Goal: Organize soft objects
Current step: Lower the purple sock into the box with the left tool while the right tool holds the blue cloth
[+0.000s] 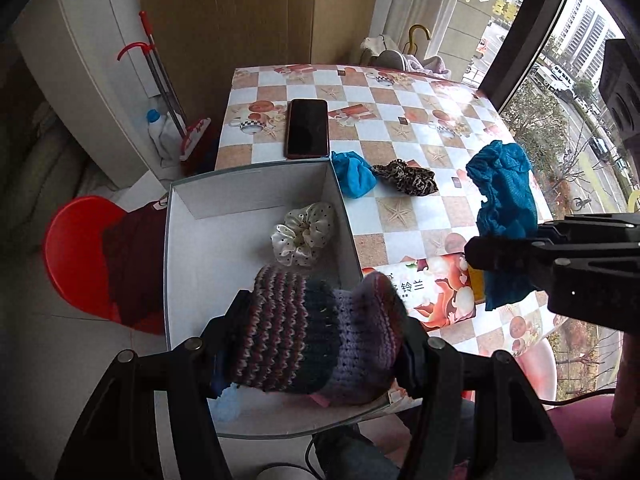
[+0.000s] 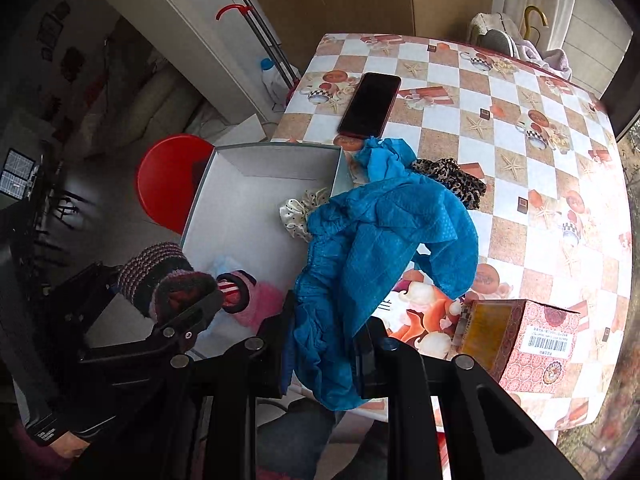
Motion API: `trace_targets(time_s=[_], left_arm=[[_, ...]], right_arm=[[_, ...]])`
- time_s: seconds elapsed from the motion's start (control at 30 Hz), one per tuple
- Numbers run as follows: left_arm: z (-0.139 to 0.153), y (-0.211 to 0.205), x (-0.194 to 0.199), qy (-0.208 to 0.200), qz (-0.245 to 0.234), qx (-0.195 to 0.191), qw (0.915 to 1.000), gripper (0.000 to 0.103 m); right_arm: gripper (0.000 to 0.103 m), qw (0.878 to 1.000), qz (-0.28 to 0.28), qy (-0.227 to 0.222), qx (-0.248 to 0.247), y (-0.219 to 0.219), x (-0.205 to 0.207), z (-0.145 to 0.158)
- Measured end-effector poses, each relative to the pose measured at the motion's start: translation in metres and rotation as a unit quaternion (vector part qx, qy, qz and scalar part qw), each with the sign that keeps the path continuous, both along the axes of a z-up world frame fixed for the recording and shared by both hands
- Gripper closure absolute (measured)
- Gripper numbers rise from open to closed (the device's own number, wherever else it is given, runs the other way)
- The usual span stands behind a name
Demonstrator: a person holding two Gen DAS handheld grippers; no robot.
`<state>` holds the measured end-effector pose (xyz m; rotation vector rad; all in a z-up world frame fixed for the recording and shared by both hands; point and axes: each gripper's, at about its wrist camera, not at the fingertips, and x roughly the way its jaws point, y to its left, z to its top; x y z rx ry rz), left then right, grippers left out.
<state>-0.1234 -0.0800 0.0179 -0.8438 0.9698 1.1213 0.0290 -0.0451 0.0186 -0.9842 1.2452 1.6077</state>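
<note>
My left gripper point(image 1: 316, 340) is shut on a striped knitted piece point(image 1: 312, 336) and holds it over the near end of the white box point(image 1: 256, 196). It also shows in the right wrist view point(image 2: 160, 276). My right gripper point(image 2: 324, 344) is shut on a blue mesh cloth point(image 2: 380, 248), held above the table beside the box; it shows in the left wrist view point(image 1: 504, 208). In the box lie a cream dotted scrunchie point(image 1: 304, 234), a pink fuzzy item point(image 2: 260, 304) and a pale blue piece point(image 1: 228, 406). A small blue cloth point(image 1: 354, 178) and a leopard scrunchie point(image 1: 408, 176) lie on the table.
A dark phone point(image 1: 307, 128) lies on the checkered tablecloth point(image 1: 420, 120) behind the box. A patterned carton point(image 2: 520, 344) stands at the table's near right. A red stool point(image 1: 76, 256) stands left of the table. Mop and bottle point(image 1: 160, 128) lean at the wall.
</note>
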Motion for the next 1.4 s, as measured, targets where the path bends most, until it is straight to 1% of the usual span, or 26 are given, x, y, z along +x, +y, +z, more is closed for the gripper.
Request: trace_targets(time_s=[1.4], left_arm=[[-0.0005,-0.0008,-0.0028,0.001,-0.001,0.0,1.0,0.037]], right_arm=[[0.08,1.0,0.007,-0.003,0.001,0.0003,-0.0092,0.0006]])
